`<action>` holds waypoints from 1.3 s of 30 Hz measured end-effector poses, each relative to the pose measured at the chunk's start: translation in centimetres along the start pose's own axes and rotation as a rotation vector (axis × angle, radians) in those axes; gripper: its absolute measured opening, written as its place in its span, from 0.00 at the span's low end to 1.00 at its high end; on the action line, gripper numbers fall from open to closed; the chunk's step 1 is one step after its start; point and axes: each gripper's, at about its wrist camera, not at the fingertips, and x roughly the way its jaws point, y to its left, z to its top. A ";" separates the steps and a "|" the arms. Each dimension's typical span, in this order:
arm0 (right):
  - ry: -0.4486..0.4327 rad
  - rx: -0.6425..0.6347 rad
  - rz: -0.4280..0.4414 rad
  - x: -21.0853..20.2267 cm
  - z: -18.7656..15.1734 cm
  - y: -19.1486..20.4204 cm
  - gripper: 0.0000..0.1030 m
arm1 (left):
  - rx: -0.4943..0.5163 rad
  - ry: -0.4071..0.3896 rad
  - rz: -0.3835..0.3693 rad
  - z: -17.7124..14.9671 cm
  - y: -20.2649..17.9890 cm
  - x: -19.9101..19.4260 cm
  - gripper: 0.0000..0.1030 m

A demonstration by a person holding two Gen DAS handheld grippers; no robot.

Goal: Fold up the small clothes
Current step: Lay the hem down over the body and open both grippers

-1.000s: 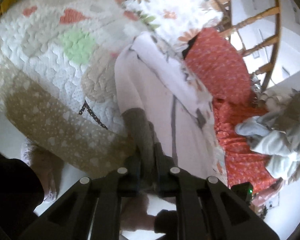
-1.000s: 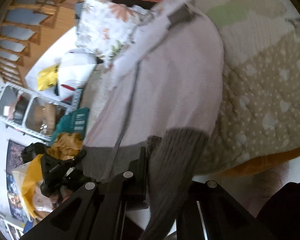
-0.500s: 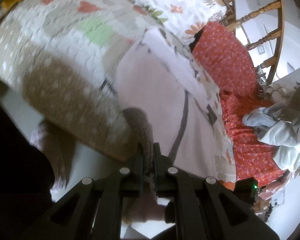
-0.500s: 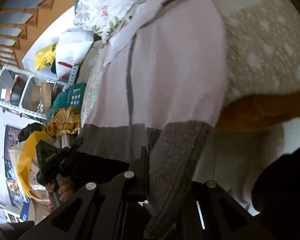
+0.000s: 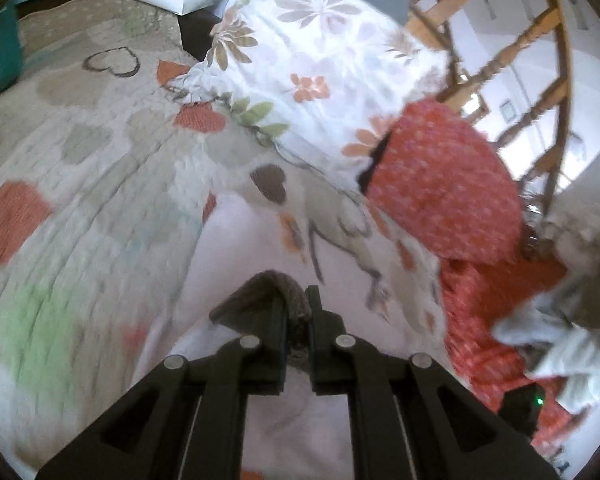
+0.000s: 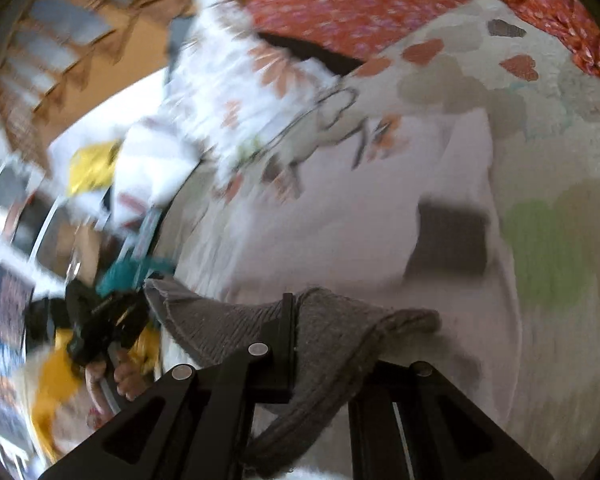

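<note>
Heart-print quilt (image 5: 80, 184) lies open ahead; both grippers (image 5: 298, 312) (image 6: 320, 320), clenched on the sweater's grey hem (image 6: 228, 320), have carried it forward off the bed's edge.

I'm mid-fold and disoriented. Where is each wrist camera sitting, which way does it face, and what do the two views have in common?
Left wrist: sits behind the left claw, looks forward and down over the pale pink sweater with grey ribbed hem to the heart-patterned quilt; only its claw shows.
Right wrist: sits behind the right claw, facing the same sweater; the left claw and a hand show.
Shared: the sweater, quilt, white floral pillow and red dotted cushion.
</note>
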 end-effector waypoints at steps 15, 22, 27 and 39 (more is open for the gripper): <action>-0.060 0.409 0.101 8.7 11.6 -10.9 0.54 | -0.094 -0.010 0.158 4.3 3.2 9.3 0.67; -0.081 0.332 0.016 7.2 12.4 -9.7 0.59 | 0.001 0.047 0.212 3.5 2.7 8.4 0.68; -0.073 0.205 -0.077 6.5 11.7 -6.9 0.59 | 0.058 0.112 0.260 1.8 3.7 7.8 0.68; -0.006 0.105 -0.142 6.4 8.3 -4.1 0.60 | 0.249 0.233 0.380 -0.6 3.8 9.6 0.08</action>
